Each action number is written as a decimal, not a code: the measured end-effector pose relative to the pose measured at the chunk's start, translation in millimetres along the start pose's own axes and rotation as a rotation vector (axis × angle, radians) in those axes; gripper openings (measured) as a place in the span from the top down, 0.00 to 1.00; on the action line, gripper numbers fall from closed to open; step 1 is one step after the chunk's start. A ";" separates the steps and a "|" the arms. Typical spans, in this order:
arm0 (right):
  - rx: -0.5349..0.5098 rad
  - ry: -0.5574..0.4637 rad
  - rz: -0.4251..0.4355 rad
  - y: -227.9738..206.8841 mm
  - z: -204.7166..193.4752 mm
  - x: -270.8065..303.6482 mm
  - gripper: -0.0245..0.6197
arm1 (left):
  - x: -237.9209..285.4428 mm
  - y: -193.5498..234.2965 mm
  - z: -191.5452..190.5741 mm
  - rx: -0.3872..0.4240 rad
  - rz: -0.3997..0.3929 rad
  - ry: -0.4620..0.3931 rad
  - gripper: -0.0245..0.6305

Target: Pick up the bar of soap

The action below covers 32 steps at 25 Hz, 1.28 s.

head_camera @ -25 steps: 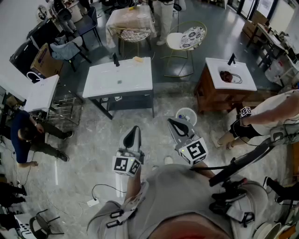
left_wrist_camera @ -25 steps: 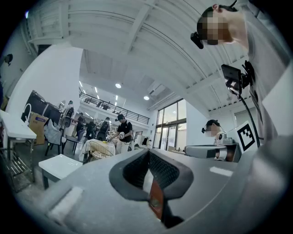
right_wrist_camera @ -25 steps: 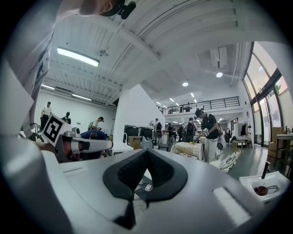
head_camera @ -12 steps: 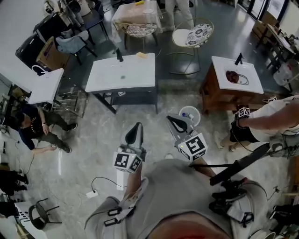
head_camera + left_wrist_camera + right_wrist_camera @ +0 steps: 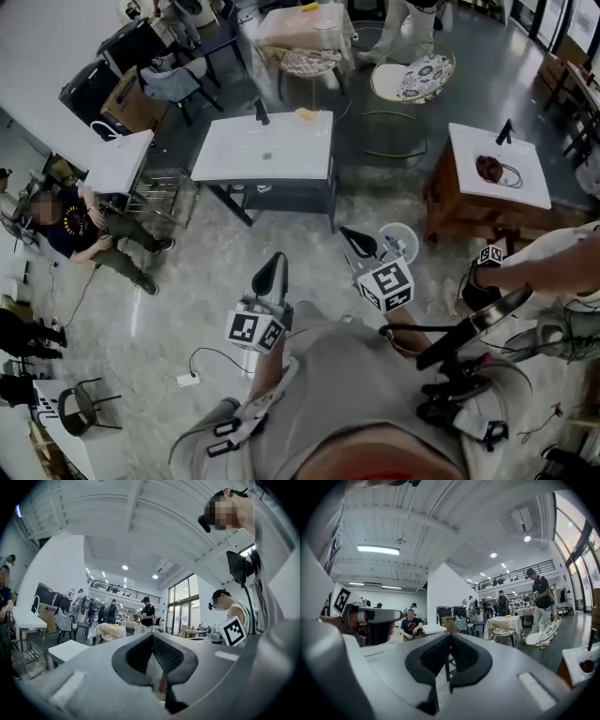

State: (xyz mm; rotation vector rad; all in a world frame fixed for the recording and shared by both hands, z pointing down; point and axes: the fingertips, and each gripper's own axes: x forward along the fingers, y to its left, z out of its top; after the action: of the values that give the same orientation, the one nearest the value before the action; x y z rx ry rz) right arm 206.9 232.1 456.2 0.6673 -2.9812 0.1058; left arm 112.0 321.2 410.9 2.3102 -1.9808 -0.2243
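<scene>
Left gripper (image 5: 273, 265) and right gripper (image 5: 357, 242) are held out side by side ahead of the person's chest, both pointing roughly level over the grey floor (image 5: 187, 281), each with its marker cube toward the body. In each gripper view the dark pads meet at the tip, so both pairs of jaws are closed with nothing between them. Both hands are hidden under the cubes and the torso; only a strapped left forearm (image 5: 265, 380) shows. A small yellowish lump, probably the bar of soap (image 5: 307, 113), lies on the far edge of the white basin counter (image 5: 234, 164), just right of the black faucet (image 5: 261, 111) and well apart from both grippers. It is too small to make out its shape.
</scene>
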 end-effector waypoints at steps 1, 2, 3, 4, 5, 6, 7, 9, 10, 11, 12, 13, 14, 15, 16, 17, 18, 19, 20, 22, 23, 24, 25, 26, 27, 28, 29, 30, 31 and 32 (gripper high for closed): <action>0.004 0.000 -0.006 -5.1 -1.0 -0.2 0.96 | 2.2 -0.7 2.9 0.008 0.004 -0.005 0.97; 0.008 0.001 -0.012 -9.8 -2.3 -0.4 0.96 | 4.4 -1.2 4.8 0.013 0.006 -0.012 0.97; 0.012 0.000 -0.018 -13.5 -3.3 -0.7 0.96 | 6.3 -1.4 5.1 0.016 0.006 -0.019 0.97; 0.016 -0.002 -0.022 -16.1 -4.3 -1.0 0.96 | 8.0 -1.3 3.9 0.017 0.003 -0.025 0.97; 0.018 -0.002 -0.024 -17.5 -5.5 -0.7 0.96 | 9.9 -1.1 2.2 0.017 0.000 -0.028 0.97; 0.019 -0.001 -0.024 -18.1 -7.0 0.5 0.96 | 12.2 -0.9 1.2 0.016 -0.003 -0.028 0.97; 0.020 0.002 -0.023 -18.1 -8.7 2.0 0.96 | 14.6 -0.6 0.2 0.014 -0.006 -0.026 0.97; 0.020 0.010 -0.023 -18.1 -11.3 4.4 0.96 | 19.2 0.7 -3.1 0.012 -0.020 -0.026 0.97; 0.019 0.014 -0.026 -18.8 -12.1 5.7 0.96 | 21.8 1.0 -3.2 0.006 -0.025 -0.026 0.97; 0.019 0.017 -0.029 -19.8 -12.7 7.4 0.96 | 24.3 2.0 -3.0 0.000 -0.029 -0.027 0.97; 0.017 0.021 -0.033 -20.7 -13.4 9.9 0.96 | 26.4 4.3 -3.9 -0.007 -0.034 -0.028 0.97; 0.015 0.024 -0.037 -21.4 -14.2 13.2 0.96 | 28.5 7.8 -5.3 -0.013 -0.038 -0.029 0.97; 0.011 0.028 -0.041 -22.0 -14.7 16.7 0.96 | 31.1 11.5 -5.9 -0.020 -0.039 -0.028 0.97; 0.008 0.031 -0.044 -22.7 -14.6 20.3 0.96 | 34.2 15.3 -6.3 -0.026 -0.041 -0.028 0.97; 0.005 0.033 -0.046 -23.3 -14.3 23.7 0.96 | 37.5 19.0 -7.1 -0.030 -0.045 -0.030 0.97; 0.004 0.034 -0.047 -23.9 -13.8 27.3 0.96 | 41.0 22.7 -8.0 -0.031 -0.051 -0.033 0.97; 0.002 0.036 -0.049 -24.8 -13.5 31.1 0.96 | 44.8 26.7 -9.5 -0.030 -0.060 -0.037 0.97; 0.001 0.038 -0.052 -25.9 -13.4 35.0 0.96 | 48.8 31.0 -11.2 -0.032 -0.067 -0.040 0.97; 0.000 0.041 -0.055 -27.4 -13.7 39.0 0.96 | 53.1 35.1 -12.3 -0.038 -0.072 -0.042 0.97; 0.000 0.046 -0.064 -31.5 -14.8 47.9 0.96 | 63.0 43.2 -12.7 -0.052 -0.081 -0.041 0.97; 0.000 0.048 -0.069 -34.0 -15.7 53.0 0.96 | 67.9 47.8 -13.8 -0.053 -0.089 -0.042 0.97; 0.000 0.052 -0.073 -36.6 -16.9 58.3 0.96 | 72.7 52.5 -14.6 -0.053 -0.097 -0.043 0.97; -0.001 0.057 -0.077 -39.1 -17.9 64.1 0.96 | 77.4 57.4 -14.2 -0.053 -0.102 -0.042 0.97; -0.003 0.060 -0.081 -41.2 -18.2 70.5 0.96 | 81.9 63.0 -13.4 -0.055 -0.105 -0.039 0.97; -0.004 0.061 -0.086 -43.1 -17.4 77.3 0.96 | 86.2 69.5 -12.9 -0.059 -0.108 -0.036 0.97; -0.005 0.061 -0.092 -44.9 -16.0 84.3 0.96 | 90.6 76.7 -12.5 -0.064 -0.112 -0.032 0.97; -0.006 0.061 -0.099 -47.1 -14.1 91.0 0.96 | 95.3 84.0 -11.8 -0.072 -0.114 -0.026 0.97; -0.007 0.061 -0.108 -49.8 -12.0 97.2 0.96 | 100.2 91.0 -10.5 -0.080 -0.115 -0.020 0.97; -0.007 0.062 -0.117 -52.7 -10.4 102.7 0.96 | 105.0 97.5 -9.2 -0.088 -0.117 -0.018 0.97; -0.008 0.065 -0.127 -55.7 -9.6 107.9 0.96 | 109.3 104.0 -8.7 -0.093 -0.122 -0.020 0.97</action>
State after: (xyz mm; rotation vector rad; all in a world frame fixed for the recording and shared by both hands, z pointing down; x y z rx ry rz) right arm 134.1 137.1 478.9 0.8327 -2.8674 0.1055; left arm 28.3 196.9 430.7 2.3805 -1.7989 -0.3428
